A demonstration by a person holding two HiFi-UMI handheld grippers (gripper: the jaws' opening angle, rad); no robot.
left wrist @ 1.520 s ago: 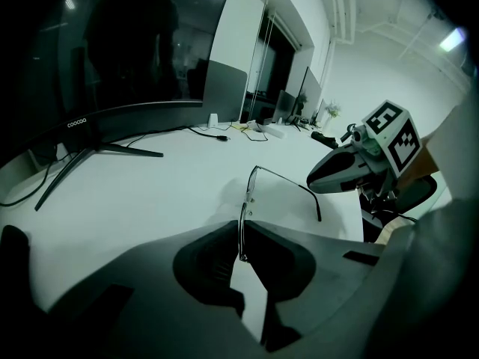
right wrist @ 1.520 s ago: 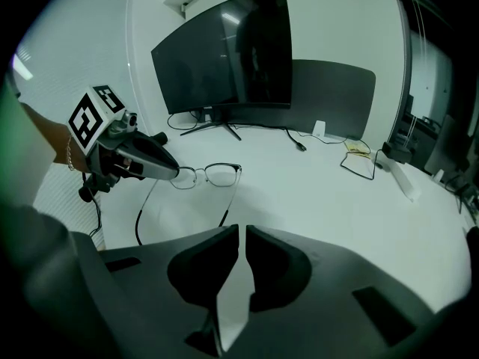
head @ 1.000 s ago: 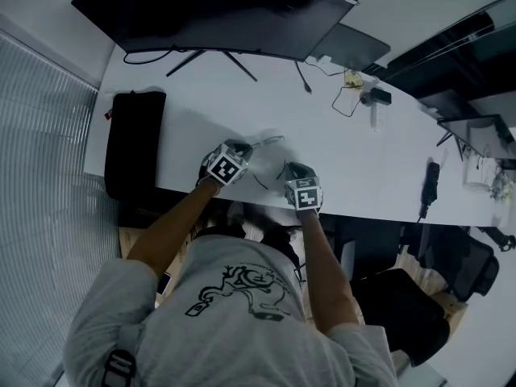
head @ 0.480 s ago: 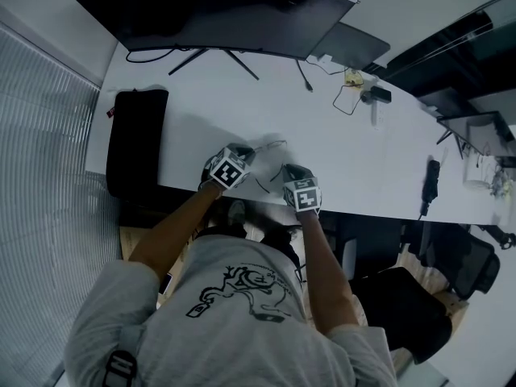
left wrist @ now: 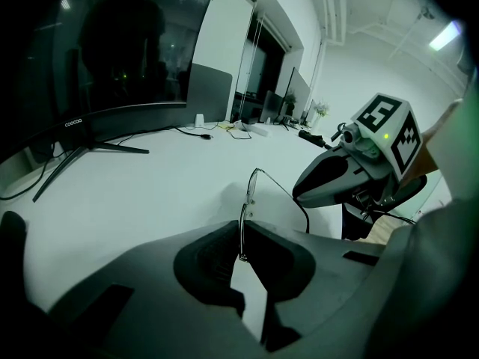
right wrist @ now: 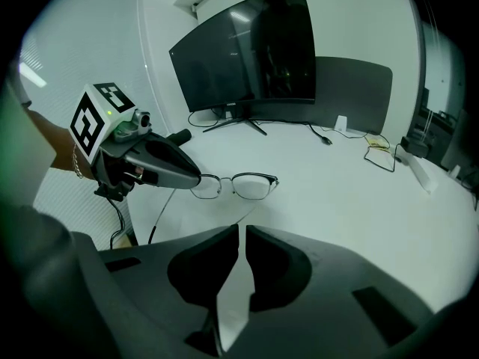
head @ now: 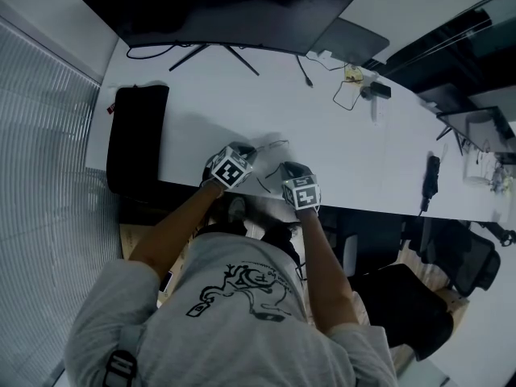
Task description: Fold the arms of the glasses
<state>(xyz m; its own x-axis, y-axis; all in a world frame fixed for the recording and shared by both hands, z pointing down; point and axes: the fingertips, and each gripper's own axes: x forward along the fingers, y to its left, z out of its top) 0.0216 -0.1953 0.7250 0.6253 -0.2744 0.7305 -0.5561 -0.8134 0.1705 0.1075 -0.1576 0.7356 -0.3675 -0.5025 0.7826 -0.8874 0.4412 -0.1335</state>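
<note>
A thin-rimmed pair of glasses [right wrist: 236, 185] is held above the white desk [head: 363, 160] near its front edge. My left gripper [left wrist: 241, 249] is shut on the frame, and the rim [left wrist: 245, 215] runs edge-on between its pads. Seen from the right gripper view, the left gripper [right wrist: 153, 167] covers one lens end, and the arm on that side hangs down loose. My right gripper [right wrist: 242, 234] is nearly shut, with the other thin arm running from the hinge into its narrow gap. In the head view both grippers [head: 242, 153] [head: 290, 169] sit close together at the glasses [head: 272, 145].
A large curved monitor [head: 218, 10] stands at the back of the desk. A black pouch [head: 135, 139] lies at the left end. Cables and small items [head: 355, 91] lie at the back right. The desk's front edge runs just under the grippers.
Both grippers and the glasses have drifted slightly across the desk together. The grips look the same.
</note>
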